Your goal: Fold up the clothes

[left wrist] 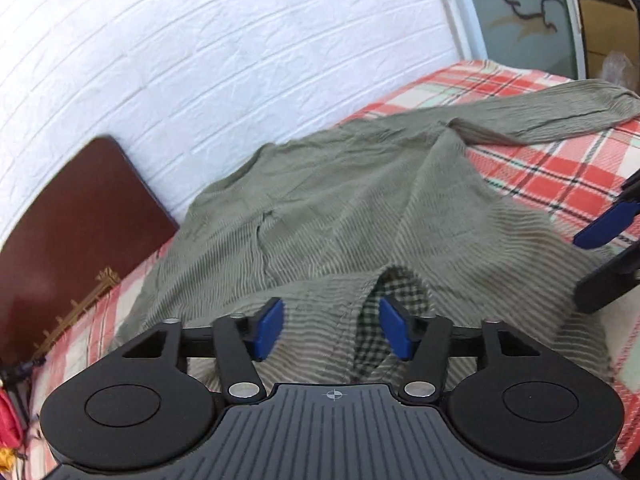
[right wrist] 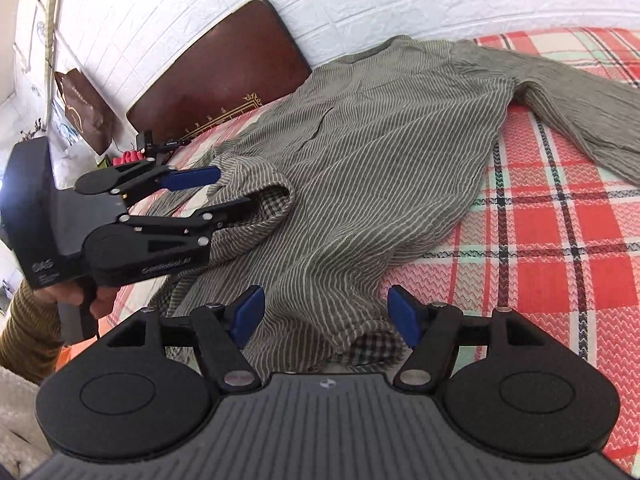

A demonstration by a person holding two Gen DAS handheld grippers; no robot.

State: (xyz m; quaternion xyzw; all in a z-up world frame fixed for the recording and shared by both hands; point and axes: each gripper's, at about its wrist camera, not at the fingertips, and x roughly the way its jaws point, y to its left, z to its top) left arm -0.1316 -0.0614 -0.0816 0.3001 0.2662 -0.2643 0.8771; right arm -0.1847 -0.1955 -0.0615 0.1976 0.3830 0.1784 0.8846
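An olive, thin-striped shirt (left wrist: pixel 340 200) lies spread on a red plaid bedspread (left wrist: pixel 560 176), one sleeve (left wrist: pixel 560 108) stretched to the far right. Its near hem is turned up and shows a checked lining (left wrist: pixel 372 320). My left gripper (left wrist: pixel 332 328) hovers over that hem, open, the cloth loose between its blue pads. In the right wrist view the left gripper (right wrist: pixel 232 188) has its lower finger (right wrist: pixel 236 205) at the turned-up fold. My right gripper (right wrist: pixel 326 316) is open over the shirt's (right wrist: pixel 380 140) near corner, nothing pinched. It also shows at the left view's right edge (left wrist: pixel 592 260).
A brown headboard (right wrist: pixel 216 80) leans on the white brick wall (left wrist: pixel 220 60) behind the bed. A brown paper bag (right wrist: pixel 84 112) hangs at the left. A hand and ribbed sleeve (right wrist: pixel 28 332) hold the left gripper. Cardboard boxes (left wrist: pixel 608 32) stand beyond the bed's far end.
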